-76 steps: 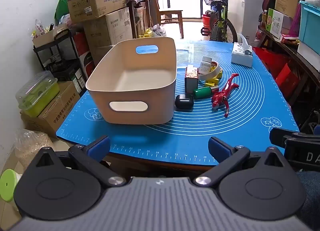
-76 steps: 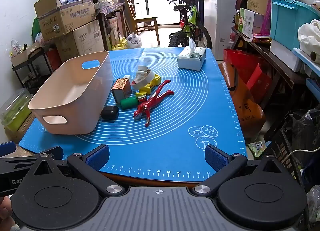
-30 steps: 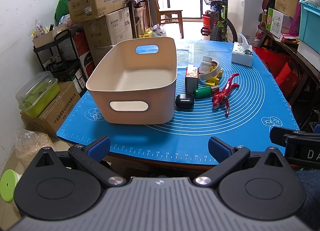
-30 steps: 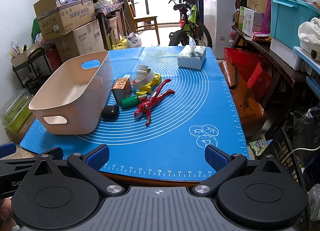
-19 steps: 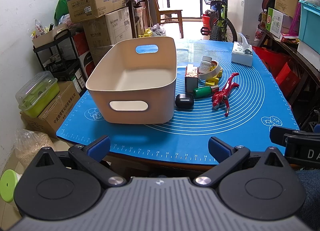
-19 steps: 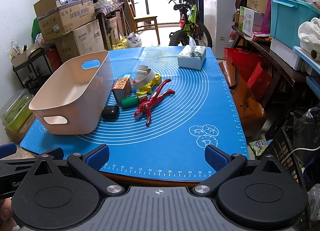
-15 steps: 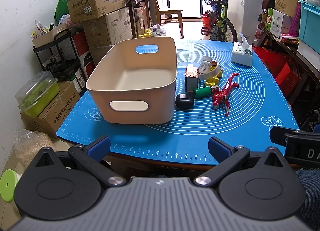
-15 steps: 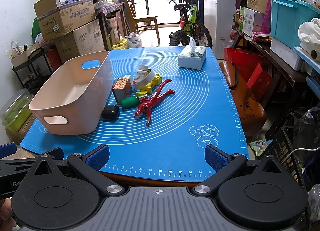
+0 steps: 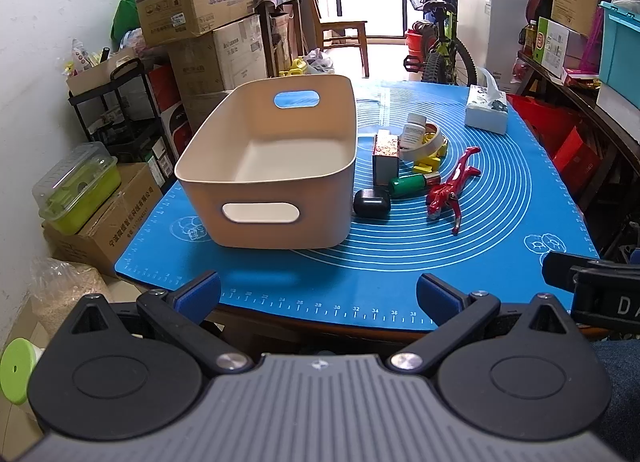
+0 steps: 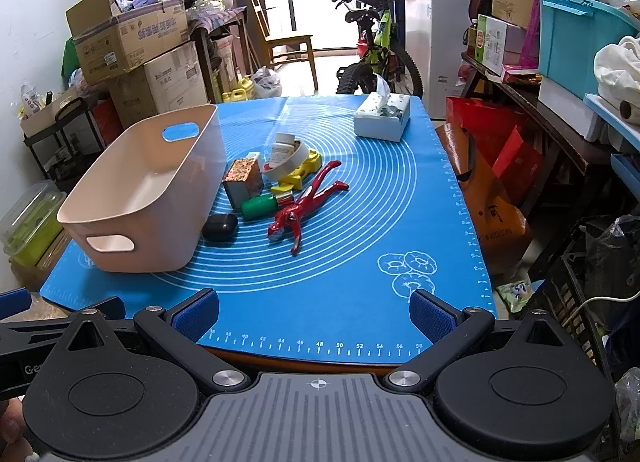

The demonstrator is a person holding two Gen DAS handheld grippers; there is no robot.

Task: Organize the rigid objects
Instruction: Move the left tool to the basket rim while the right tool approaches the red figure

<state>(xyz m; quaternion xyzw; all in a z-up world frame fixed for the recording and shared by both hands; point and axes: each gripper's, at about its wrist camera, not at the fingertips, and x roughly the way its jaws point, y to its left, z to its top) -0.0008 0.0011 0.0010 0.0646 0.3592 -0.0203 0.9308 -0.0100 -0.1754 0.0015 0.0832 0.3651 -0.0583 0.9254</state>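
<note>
A: Where were the things to be organized?

B: They lay in a small cluster on the blue mat (image 9: 500,246), just to the right of the beige bin (image 9: 276,166). Nearest the bin wall was a black case (image 9: 371,204); behind it stood a patterned box (image 9: 385,158), and a green tube (image 9: 408,185) lay beside a red figure (image 9: 450,192). Further back, a white bottle (image 9: 412,135) stood inside a tape ring (image 9: 430,146), with yellow pieces (image 10: 302,174) under it.

A: And the bin itself?

B: It was empty, so I judge the sorting had not begun. It stood close to the cluster, probably so that each carry would be short.

A: What about the two tools?

B: The left gripper (image 9: 318,294) had its jaws wide apart and held nothing. The right gripper (image 10: 314,312) was the same. Both hung at the near edge of the table, well apart from the objects, I think to keep the whole scene in view before the first reach.

A: The tissue box (image 10: 382,116)?

B: It sat alone at the far side.
</note>
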